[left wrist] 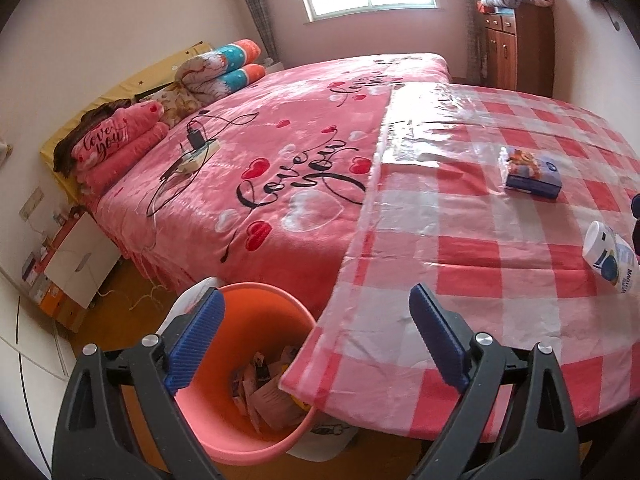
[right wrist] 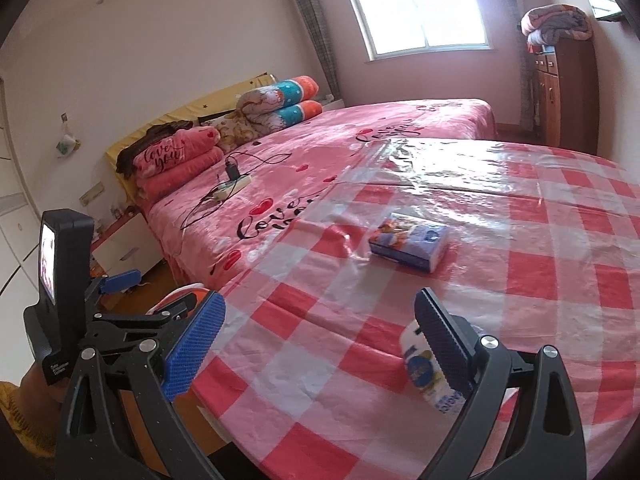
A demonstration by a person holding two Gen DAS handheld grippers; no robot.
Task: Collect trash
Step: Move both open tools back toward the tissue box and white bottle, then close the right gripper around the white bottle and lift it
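Since the orange bin (left wrist: 256,380) beside the surface (left wrist: 500,248) already holds a heap of crumpled papers and wrappers, I judge the collecting to be well along, though not finished. My left tongs (left wrist: 316,340) hang spread wide and empty, one pad over the bin's mouth and the other over the near edge of the checked cloth. My right tongs (right wrist: 320,348) are likewise apart and carrying nothing, held low over the surface.

What remains, as far as I can see, is the small white cup (right wrist: 428,376) with the blue label, lying tipped on its side just behind the right pad of my right tongs, outside the gap rather than between the pads. From the left wrist view the same cup sits near the right margin, well apart from the bin. Farther in lies a tissue pack (right wrist: 408,246), flat on the plastic cover; I cannot tell whether it counts as trash or simply belongs there.

My reading: the cup is the next piece to take with the right tongs, then carry across to the bin.
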